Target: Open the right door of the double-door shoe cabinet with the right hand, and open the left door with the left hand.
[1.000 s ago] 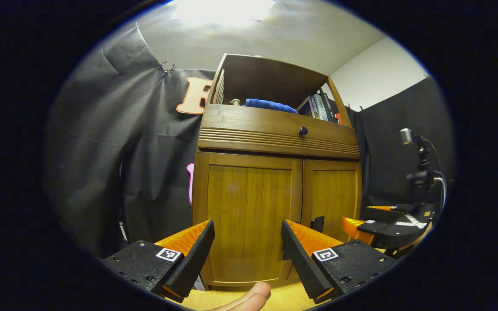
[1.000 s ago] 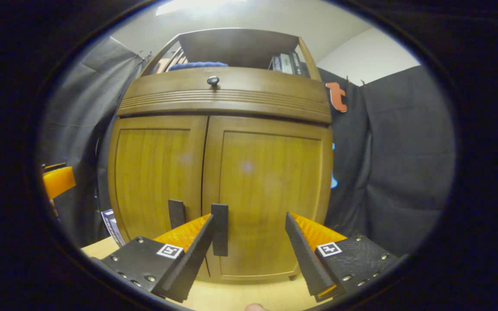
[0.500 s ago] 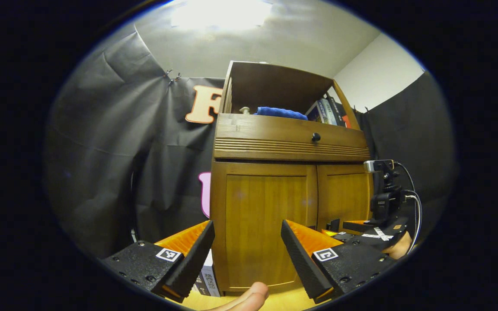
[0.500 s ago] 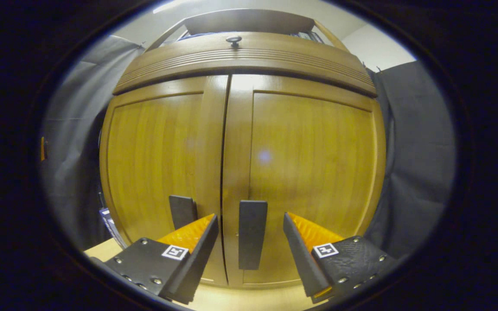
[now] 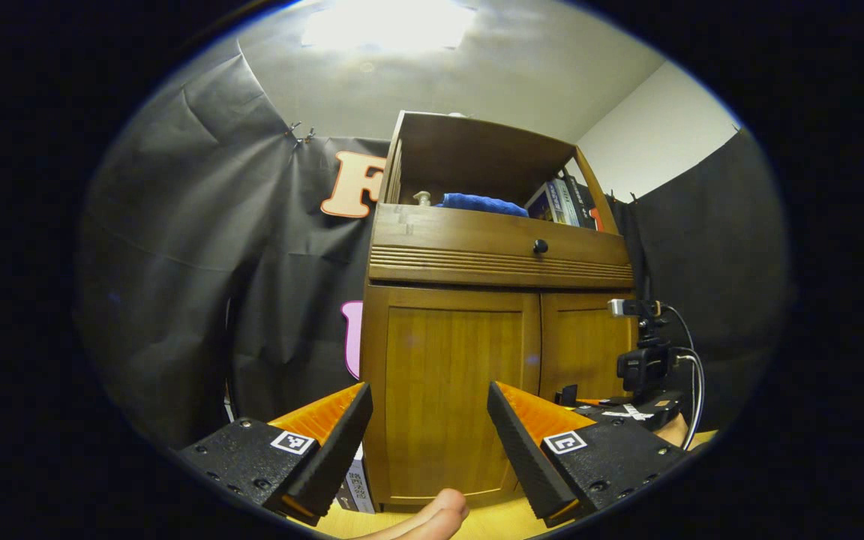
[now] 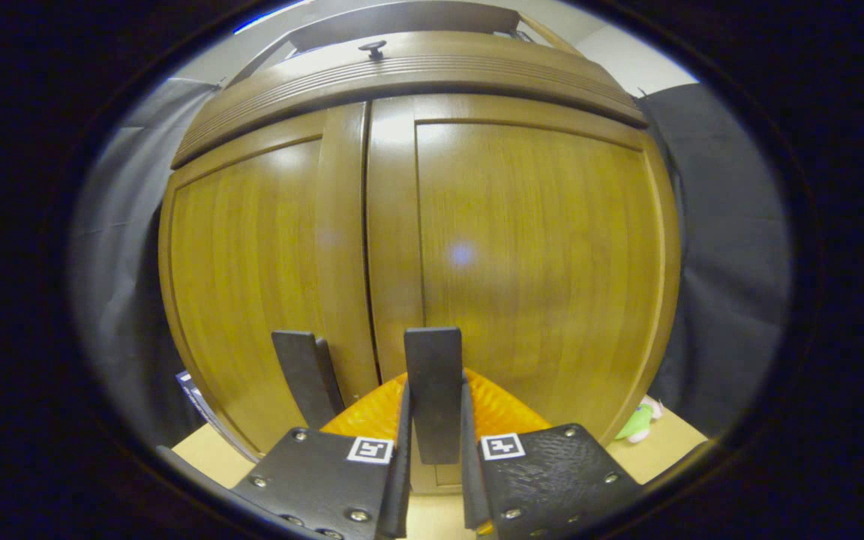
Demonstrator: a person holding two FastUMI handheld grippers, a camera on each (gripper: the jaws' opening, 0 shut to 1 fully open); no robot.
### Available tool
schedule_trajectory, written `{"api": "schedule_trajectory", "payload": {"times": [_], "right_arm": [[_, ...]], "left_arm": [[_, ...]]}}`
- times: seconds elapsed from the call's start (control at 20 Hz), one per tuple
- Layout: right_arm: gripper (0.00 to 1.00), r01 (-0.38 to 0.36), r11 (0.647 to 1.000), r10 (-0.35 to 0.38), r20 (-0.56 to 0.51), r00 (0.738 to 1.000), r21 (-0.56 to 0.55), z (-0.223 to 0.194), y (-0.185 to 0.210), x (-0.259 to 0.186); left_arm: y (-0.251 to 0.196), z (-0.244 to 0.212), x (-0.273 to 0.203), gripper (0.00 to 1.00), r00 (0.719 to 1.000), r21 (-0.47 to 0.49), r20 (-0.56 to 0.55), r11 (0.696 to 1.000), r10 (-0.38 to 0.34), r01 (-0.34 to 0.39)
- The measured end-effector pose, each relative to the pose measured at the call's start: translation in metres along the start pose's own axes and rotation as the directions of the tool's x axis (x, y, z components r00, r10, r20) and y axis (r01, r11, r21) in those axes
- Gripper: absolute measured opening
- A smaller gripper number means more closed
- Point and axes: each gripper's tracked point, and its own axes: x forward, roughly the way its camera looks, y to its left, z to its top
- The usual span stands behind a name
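Wooden double-door shoe cabinet (image 6: 477,225), both doors shut, seam running vertically through the centre of the right gripper view.

Right door handle (image 6: 433,390): dark upright bar, long axis vertical, lower centre of the frame just right of the seam. Right gripper (image 6: 434,442): fingers drawn together on the bar, one on each side, clamped. Judged ready for an outward pull; the door should swing toward frame right on its outer hinges.

Left door handle (image 6: 306,375): matching upright bar, just left of the seam, free. Left door (image 5: 447,397) fills the lower centre of the left gripper view.

Left gripper (image 5: 430,427): fingers spread apart, holding nothing, well short of the cabinet and facing the left door panel; its handle lies toward frame right, hidden behind the near finger.

Surroundings: drawer front with small round knob (image 5: 541,245) above the doors; open shelf on top with blue cloth (image 5: 481,202) and books (image 5: 563,202); light wooden table (image 6: 649,446) underfoot. Nothing seen blocking the right door's swing.
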Motion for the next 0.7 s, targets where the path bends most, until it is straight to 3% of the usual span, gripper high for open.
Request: {"api": "schedule_trajectory", "payload": {"times": [0.05, 0.35, 0.4, 0.5, 0.7], "right_arm": [[0.28, -0.007, 0.999, 0.008, 0.002, 1.0, -0.032, 0.001, -0.002, -0.003], [0.29, -0.076, 0.997, 0.075, 0.013, 0.997, 0.021, 0.003, 0.003, -0.009], [0.19, -0.08, 0.997, 0.08, 0.01, 0.997, 0.013, 0.001, 0.001, -0.003], [0.19, -0.085, 0.996, 0.085, 0.012, 0.996, 0.008, 0.001, 0.002, -0.005], [0.19, -0.12, 0.992, 0.12, 0.009, 0.993, 0.024, 0.006, 0.0, -0.015]], "left_arm": [[0.001, 0.0, 0.001, 0.92, 1.0, -0.002, -0.002, 1.0, 0.002, -0.003], [-0.001, -0.008, 0.008, 0.92, 1.0, 0.008, -0.019, 1.0, 0.016, -0.016], [-0.003, -0.01, 0.009, 0.92, 1.0, 0.011, -0.025, 1.0, 0.012, -0.012], [-0.009, -0.012, 0.011, 0.95, 1.0, 0.02, -0.03, 1.0, 0.002, -0.002], [-0.006, -0.014, 0.013, 0.92, 1.0, 0.035, -0.03, 0.999, 0.011, -0.01]]}}
